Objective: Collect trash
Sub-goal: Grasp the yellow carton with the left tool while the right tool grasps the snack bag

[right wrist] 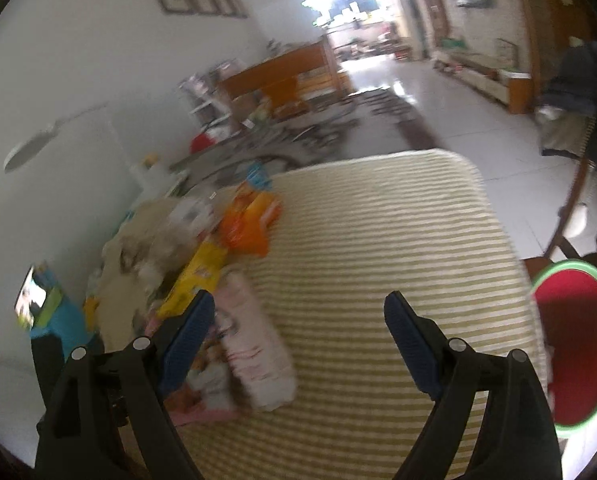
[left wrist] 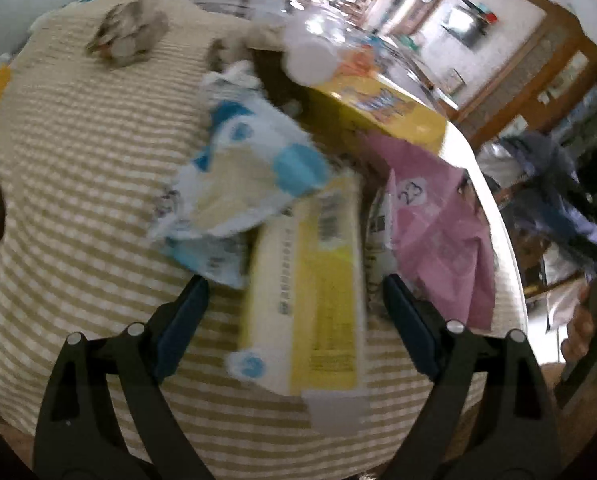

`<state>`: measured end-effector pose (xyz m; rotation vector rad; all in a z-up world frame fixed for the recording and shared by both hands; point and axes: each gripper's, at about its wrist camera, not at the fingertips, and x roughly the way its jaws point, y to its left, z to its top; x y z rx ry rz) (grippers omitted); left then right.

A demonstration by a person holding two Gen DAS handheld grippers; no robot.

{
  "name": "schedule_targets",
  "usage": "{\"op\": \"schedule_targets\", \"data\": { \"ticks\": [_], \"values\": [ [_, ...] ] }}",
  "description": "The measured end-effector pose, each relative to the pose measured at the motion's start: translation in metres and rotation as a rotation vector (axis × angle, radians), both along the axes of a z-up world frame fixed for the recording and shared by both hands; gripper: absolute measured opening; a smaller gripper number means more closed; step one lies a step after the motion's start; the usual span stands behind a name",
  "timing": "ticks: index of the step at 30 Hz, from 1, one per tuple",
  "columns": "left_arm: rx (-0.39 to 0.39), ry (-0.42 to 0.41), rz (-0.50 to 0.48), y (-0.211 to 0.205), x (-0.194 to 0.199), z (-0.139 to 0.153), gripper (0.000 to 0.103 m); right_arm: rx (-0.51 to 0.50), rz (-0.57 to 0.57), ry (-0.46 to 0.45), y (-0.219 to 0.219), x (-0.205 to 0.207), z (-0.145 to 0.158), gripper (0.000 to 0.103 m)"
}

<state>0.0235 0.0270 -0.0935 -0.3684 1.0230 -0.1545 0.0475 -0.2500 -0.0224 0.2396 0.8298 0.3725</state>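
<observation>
Trash lies in a pile on a table with a beige striped cloth (left wrist: 78, 168). In the left wrist view my left gripper (left wrist: 294, 292) is open, its fingers on either side of a yellow and white carton (left wrist: 310, 292). A white and blue wrapper (left wrist: 250, 168) lies just behind it, a pink bag (left wrist: 442, 224) to its right, a yellow box (left wrist: 382, 108) further back. In the right wrist view my right gripper (right wrist: 298, 312) is open and empty above the striped cloth (right wrist: 378, 240). A pink and white packet (right wrist: 258, 356) lies by its left finger, beside an orange bag (right wrist: 250, 220).
A red bin with a green rim (right wrist: 570, 344) stands off the table's right edge. A crumpled grey wrapper (left wrist: 130, 36) and a clear plastic bottle (left wrist: 314, 48) lie at the far side. A chair with dark clothes (left wrist: 550, 184) stands to the right. The frames are motion-blurred.
</observation>
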Motion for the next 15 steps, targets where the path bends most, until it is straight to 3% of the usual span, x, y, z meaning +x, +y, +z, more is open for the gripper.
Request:
{"op": "schedule_targets", "data": {
  "ticks": [2, 3, 6, 15],
  "values": [
    [0.010, 0.000, -0.015, -0.005, 0.002, -0.001, 0.084, -0.020, 0.033, 0.007, 0.011, 0.001, -0.004, 0.084],
    [0.005, -0.002, -0.015, -0.006, 0.003, -0.001, 0.078, -0.025, 0.048, 0.012, 0.015, 0.002, -0.005, 0.084],
    [-0.050, -0.005, -0.006, 0.002, 0.002, -0.003, 0.046, -0.018, 0.071, 0.016, 0.024, 0.002, -0.008, 0.084],
    [-0.023, -0.014, -0.002, -0.002, 0.006, -0.007, 0.042, 0.099, 0.249, -0.018, 0.052, -0.012, -0.002, 0.084]
  ]
}}
